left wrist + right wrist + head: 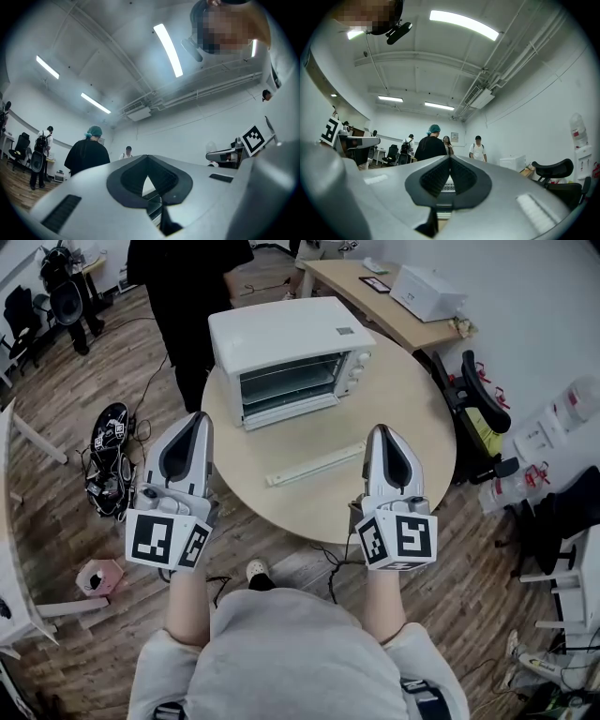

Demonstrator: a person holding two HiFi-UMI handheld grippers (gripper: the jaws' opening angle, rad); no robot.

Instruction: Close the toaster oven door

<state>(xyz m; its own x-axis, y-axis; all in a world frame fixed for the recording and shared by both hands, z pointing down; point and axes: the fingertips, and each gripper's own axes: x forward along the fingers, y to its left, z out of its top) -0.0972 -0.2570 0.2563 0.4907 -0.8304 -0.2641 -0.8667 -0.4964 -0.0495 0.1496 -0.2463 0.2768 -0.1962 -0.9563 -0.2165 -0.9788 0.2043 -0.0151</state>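
the toaster oven point(291, 348) sits at the far side of the round table point(422, 437), its front turned toward the claws and well apart from both. from this angle i cannot tell whether its door is hanging down or already up. if it is still to be shut, the likely trouble is a push that lands too high or too hard. the light oven would then skid back over the smooth top toward the second person point(187, 296) standing behind it, or the door would slam. the pale strip point(314, 465) lying between claws and oven could also be swept aside on the way in. the left claw point(200, 418) and right claw point(380, 430) hover at the table's near edge. each has its jaws pressed together, pinching nothing and touching nothing.
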